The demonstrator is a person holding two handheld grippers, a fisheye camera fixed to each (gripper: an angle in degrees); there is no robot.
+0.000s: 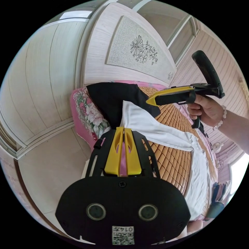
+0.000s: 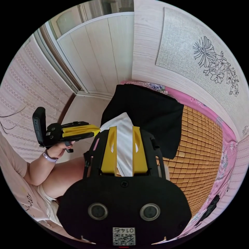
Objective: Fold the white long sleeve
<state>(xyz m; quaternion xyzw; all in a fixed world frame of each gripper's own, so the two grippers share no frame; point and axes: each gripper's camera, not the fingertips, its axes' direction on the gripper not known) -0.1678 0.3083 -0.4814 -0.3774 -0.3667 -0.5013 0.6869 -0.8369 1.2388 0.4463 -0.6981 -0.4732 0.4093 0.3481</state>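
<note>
Both tools look pressed together: left tool [image 1: 124, 129] at the white long sleeve [image 1: 166, 135] edge, right tool [image 1: 149, 101] nearby; shirt lies across the bed's bamboo mat [image 1: 171, 160], overlapping a black garment [image 1: 114, 101].

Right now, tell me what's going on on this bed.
A person holds a gripper in each hand over a white long sleeve lying on a bamboo mat, partly over a black garment. The left gripper is shut at the white cloth's edge. The right gripper has white cloth between its parted jaws.
</note>
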